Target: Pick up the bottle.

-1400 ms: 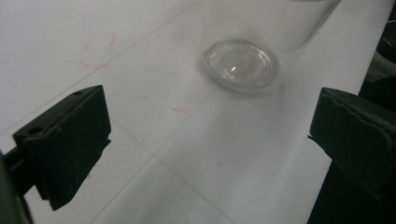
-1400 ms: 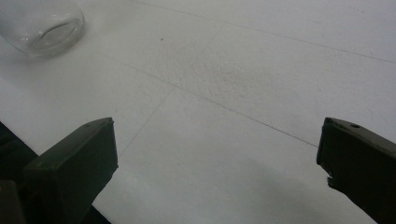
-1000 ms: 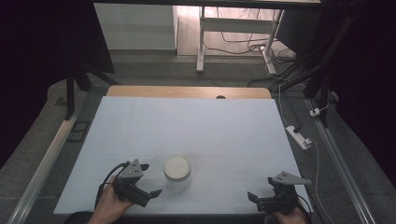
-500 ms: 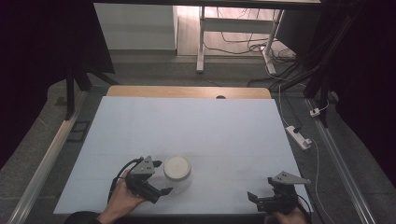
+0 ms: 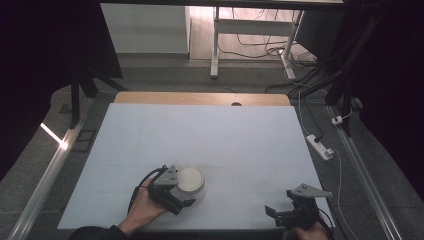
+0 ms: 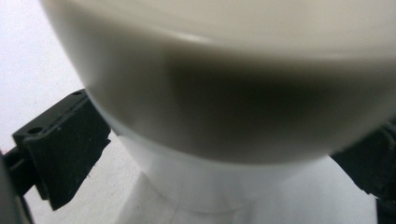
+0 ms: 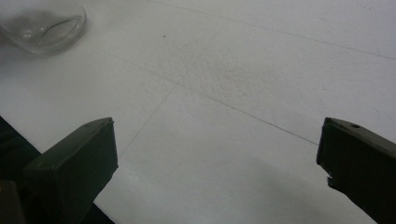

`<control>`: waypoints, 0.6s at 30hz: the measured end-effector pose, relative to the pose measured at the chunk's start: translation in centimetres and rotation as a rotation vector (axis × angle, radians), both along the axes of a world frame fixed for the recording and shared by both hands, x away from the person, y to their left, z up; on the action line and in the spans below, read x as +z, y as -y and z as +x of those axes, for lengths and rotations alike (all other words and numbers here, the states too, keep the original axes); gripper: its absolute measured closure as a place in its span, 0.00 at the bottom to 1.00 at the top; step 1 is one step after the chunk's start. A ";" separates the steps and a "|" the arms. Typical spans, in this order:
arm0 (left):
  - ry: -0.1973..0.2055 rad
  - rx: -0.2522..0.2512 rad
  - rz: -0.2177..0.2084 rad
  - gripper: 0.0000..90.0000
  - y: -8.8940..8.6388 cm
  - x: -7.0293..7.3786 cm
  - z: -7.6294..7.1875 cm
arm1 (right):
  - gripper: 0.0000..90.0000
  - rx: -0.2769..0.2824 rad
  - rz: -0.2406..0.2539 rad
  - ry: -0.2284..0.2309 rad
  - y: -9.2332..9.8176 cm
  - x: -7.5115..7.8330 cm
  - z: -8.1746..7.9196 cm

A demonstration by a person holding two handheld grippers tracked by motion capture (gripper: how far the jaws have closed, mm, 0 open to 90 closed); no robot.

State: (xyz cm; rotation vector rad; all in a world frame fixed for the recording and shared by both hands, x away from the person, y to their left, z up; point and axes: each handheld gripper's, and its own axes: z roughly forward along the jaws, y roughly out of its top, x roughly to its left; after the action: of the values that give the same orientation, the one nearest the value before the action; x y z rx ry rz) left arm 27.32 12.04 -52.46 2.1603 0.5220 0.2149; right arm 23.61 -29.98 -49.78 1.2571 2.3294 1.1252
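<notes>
A clear glass jar with a cream lid (image 5: pixel 190 179) stands upright on the white table mat (image 5: pixel 210 135), near its front edge and left of centre. My left gripper (image 5: pixel 184 194) is open, one jaw on each side of the jar. In the left gripper view the cream lid (image 6: pixel 224 70) looms very close, and a narrow gap shows between the left finger (image 6: pixel 60 154) and the glass body (image 6: pixel 210 177). My right gripper (image 5: pixel 280 212) rests open at the front right corner, nothing between its jaws (image 7: pixel 217 163). The right gripper view catches the jar (image 7: pixel 44 25) at upper left.
A wooden strip (image 5: pixel 200 98) borders the mat's far edge. A white power strip (image 5: pixel 320 146) with its cable lies on the floor to the right. White desk legs (image 5: pixel 216 45) and cables stand beyond the table.
My left gripper has moved right and forward to the jar, so its jaws now flank it. The jar and the right gripper have stayed put.
</notes>
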 end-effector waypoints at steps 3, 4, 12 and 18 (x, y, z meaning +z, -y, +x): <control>0.002 -0.008 0.006 0.00 0.2 -0.1 0.1 | 0.00 0.002 -0.001 0.000 0.0 0.0 0.0; -0.005 -0.009 -0.001 0.00 0.3 0.0 0.1 | 0.00 0.002 -0.002 0.002 0.0 0.0 0.0; 0.018 -0.010 -0.018 0.04 0.4 0.4 0.2 | 0.00 0.004 0.000 -0.002 0.0 0.0 0.0; 0.021 -0.010 -0.017 0.07 0.5 0.5 0.2 | 0.00 0.005 -0.001 -0.002 0.0 0.0 0.0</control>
State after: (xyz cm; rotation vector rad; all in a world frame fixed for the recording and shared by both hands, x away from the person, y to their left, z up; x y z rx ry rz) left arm 27.48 11.54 -51.97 2.1415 0.4989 0.2269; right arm 23.62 -29.96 -49.79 1.2538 2.3353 1.1244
